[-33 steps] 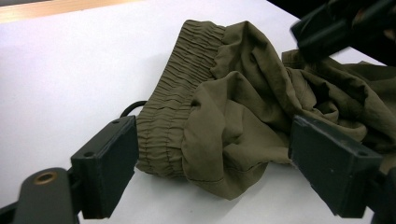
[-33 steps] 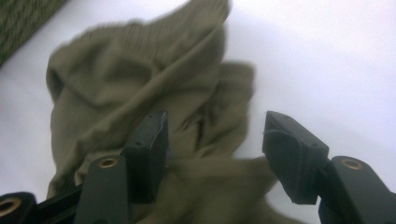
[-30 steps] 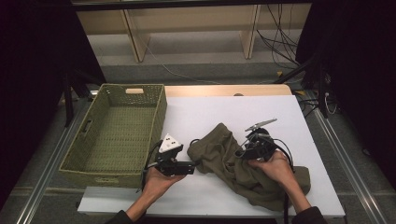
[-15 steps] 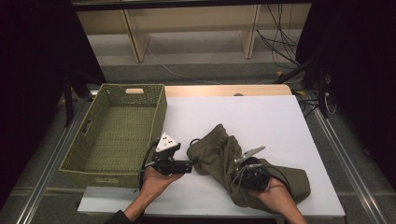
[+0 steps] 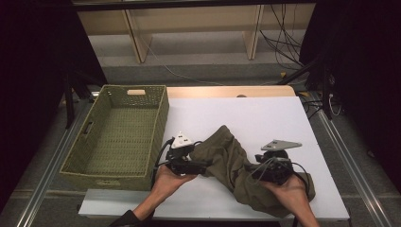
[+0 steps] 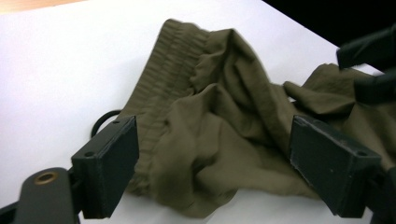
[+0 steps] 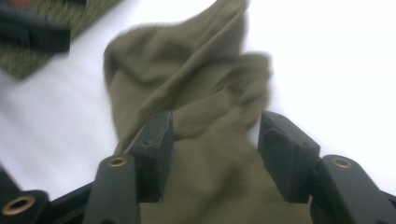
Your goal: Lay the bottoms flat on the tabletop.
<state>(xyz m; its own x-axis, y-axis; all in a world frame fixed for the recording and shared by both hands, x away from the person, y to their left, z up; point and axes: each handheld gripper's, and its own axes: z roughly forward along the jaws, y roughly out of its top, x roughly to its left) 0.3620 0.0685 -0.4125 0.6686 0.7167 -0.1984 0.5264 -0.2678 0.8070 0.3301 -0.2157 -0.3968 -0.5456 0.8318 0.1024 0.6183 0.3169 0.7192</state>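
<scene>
At the near edge of the high view, both forearms are being cut off by the frame, and the right hand [image 5: 289,191] is lying on the near right part of the olive garment [image 5: 231,163], hiding the cloth under it. This garment is lying crumpled on the white table [image 5: 255,118], near the middle of the near side; how it is folded is hard to tell.

The right gripper [image 5: 250,171] is pointing left, low over the cloth. Its jaws have just been opening — in the right gripper view they are standing apart with a fold of the garment [image 7: 196,84] between them, and the pads are not pressing it. That view is blurred, so the details of the cloth are not clear.

The left hand [image 5: 168,177] is holding the left gripper [image 5: 204,165] from below, pointing right at the left edge of the garment. In the left gripper view its jaws are standing wide, with the bunched cloth and its ribbed waistband [image 6: 163,65] lying between and beyond them — not gripped.

Farther left, the green woven basket [image 5: 161,109] is standing just beside the left hand. I can read no writing anywhere.
</scene>
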